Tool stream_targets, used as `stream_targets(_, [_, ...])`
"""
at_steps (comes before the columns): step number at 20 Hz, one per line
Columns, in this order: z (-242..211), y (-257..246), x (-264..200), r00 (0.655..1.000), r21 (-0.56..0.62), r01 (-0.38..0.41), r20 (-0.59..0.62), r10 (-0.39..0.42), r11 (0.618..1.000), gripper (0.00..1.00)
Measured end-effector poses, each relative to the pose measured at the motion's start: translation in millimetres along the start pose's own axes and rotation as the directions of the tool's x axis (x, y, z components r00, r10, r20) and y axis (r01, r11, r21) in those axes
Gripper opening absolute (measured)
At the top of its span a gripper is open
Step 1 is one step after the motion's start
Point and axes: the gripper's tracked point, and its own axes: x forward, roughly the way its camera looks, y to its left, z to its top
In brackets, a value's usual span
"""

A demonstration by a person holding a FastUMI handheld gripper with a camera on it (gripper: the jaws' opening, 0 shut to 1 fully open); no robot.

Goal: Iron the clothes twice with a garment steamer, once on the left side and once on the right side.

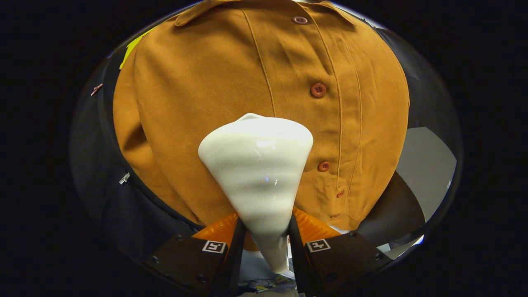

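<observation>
Gripper (265, 231) right up front, its two fingers closed in on the narrow neck of the garment steamer (258, 165), one finger pressing each side, so the tool has a firm hold on it. And what a shape: a glossy white cone, slim down between the fingers and flaring wide to a rounded head beyond them. Its long axis runs straight ahead along the fingers, the broad head pointing at the shirt (264, 82), with the head right up against the fabric or just shy of it; contact is hard to call from here. One steamer, one shirt. That shirt is a mustard-brown button-up hanging in front of the dark booth wall (107, 194), collar at the top, its button placket running down just right of the steamer head. Four reddish-brown buttons (318, 90) visible down that placket, plus a buttonhole near the hem
</observation>
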Motion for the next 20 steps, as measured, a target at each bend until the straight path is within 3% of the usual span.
stream_targets(7, [-40.9, -9.1, 15.7, 0.993, -0.001, 0.016, -0.115, -0.016, 1.000, 0.56])
stream_targets(16, [-38.7, -7.6, 1.7, 0.978, -0.015, 0.039, -0.207, -0.042, 0.999, 0.56])
stream_targets(20, [-33.7, -8.4, 1.1, 0.982, -0.022, 0.040, -0.183, -0.044, 0.999, 0.56])
